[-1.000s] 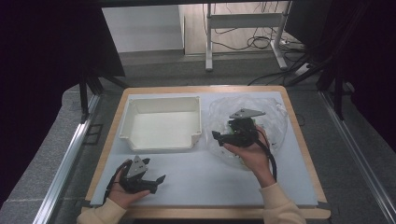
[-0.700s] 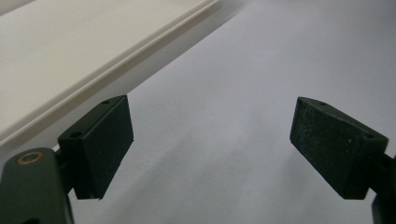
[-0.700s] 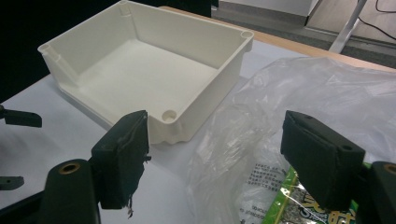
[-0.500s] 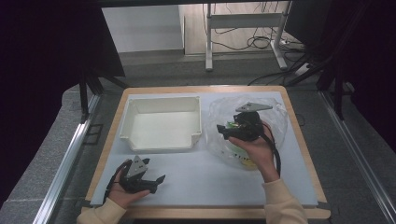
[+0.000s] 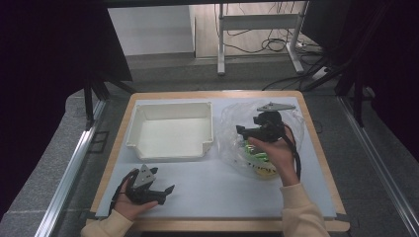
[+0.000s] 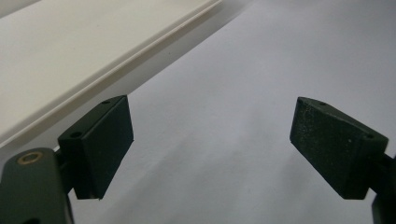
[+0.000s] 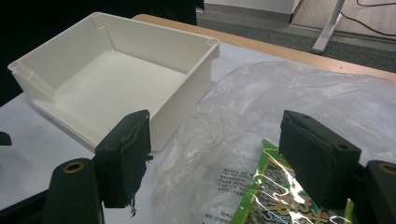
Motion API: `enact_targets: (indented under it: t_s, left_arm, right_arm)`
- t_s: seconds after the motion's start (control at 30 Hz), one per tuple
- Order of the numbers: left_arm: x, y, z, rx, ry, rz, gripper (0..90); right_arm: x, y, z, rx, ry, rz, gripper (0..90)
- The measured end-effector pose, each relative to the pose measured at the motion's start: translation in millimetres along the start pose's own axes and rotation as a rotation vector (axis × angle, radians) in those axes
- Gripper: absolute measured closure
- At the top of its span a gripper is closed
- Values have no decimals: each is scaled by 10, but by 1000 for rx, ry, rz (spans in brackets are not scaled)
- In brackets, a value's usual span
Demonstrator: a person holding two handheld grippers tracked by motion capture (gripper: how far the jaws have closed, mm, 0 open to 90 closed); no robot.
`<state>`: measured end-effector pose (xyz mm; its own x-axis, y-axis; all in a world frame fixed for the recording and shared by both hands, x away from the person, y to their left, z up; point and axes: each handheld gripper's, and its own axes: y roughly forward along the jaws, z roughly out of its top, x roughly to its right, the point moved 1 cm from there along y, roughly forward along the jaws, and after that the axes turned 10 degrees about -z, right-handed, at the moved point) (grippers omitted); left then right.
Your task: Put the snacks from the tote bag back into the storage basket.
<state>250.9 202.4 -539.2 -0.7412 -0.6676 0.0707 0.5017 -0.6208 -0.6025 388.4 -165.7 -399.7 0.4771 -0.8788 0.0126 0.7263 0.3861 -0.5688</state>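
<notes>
Right tool (image 5: 243, 132), jaws spread and nothing gripped, hovers over the clear plastic bag (image 5: 237, 153) at three o'clock of the white bin (image 5: 170, 148). Film looks light, floppy, slippery: pinch a loose fold. Left tool (image 5: 165, 192) rests unclenched.

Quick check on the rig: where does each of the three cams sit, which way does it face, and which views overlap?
High view: fixed above the person's side, looking forward and down on the table; both forearms, left gripper and right gripper show.
Left gripper view: rides the left gripper, low over the white surface, open jaws rising from the bottom, tray wall alongside.
Right gripper view: rides the right gripper, open jaws over the clear plastic bag with its green packet.
Shared: the tray appears in all three.
</notes>
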Motion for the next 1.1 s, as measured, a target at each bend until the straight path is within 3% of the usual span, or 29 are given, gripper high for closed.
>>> enact_targets:
  t_s: [1.1]
  left_arm:
    - [-4, -18, 1, -4, 4, -6, 132]
  right_arm:
    - [487, 15, -92, -23, 72, -82, 263]
